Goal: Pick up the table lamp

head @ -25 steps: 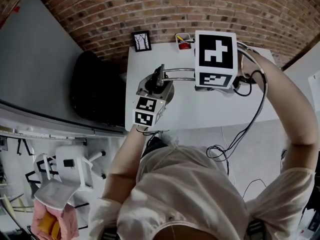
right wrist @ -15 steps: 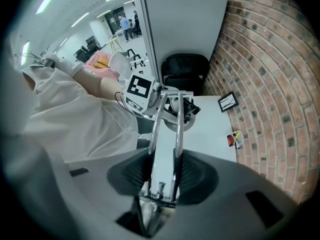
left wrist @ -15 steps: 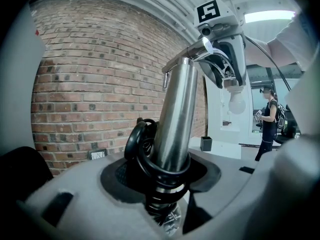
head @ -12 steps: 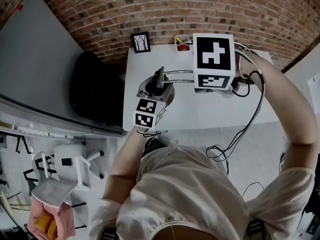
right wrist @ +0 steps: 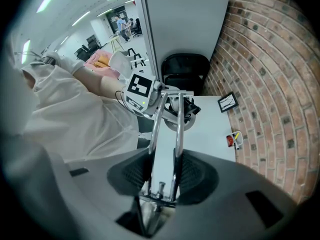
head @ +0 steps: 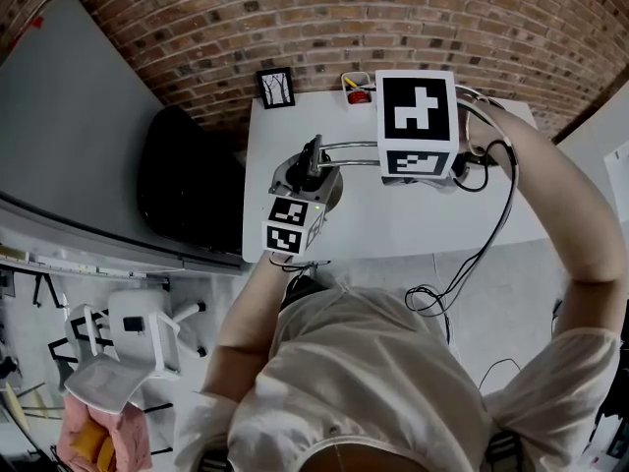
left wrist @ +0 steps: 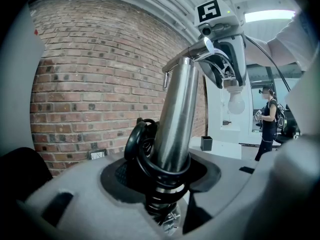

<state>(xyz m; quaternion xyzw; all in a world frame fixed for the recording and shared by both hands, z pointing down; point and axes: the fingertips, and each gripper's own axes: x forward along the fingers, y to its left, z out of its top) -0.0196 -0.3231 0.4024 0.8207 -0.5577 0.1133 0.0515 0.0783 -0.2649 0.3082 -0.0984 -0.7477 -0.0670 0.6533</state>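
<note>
The table lamp stands on the white table point(head: 393, 219), with its round chrome base point(head: 316, 187) near the table's left edge. Black cable point(left wrist: 142, 144) coils around its upright chrome post point(left wrist: 177, 114). My left gripper point(left wrist: 170, 184) is shut on that post low down, its marker cube point(head: 291, 224) at the table's near edge. The lamp's twin-rod arm point(head: 349, 150) runs right, with the bulb point(left wrist: 235, 101) under its far end. My right gripper point(right wrist: 162, 176) points straight down, shut on the two rods point(right wrist: 165, 134); its cube point(head: 418, 116) hides the jaws in the head view.
A small framed picture point(head: 276, 87) and a little holder with red and yellow items point(head: 360, 85) sit at the table's back edge, against the brick wall. A black chair point(head: 187, 170) stands left of the table. Cables point(head: 491, 214) hang from my right gripper.
</note>
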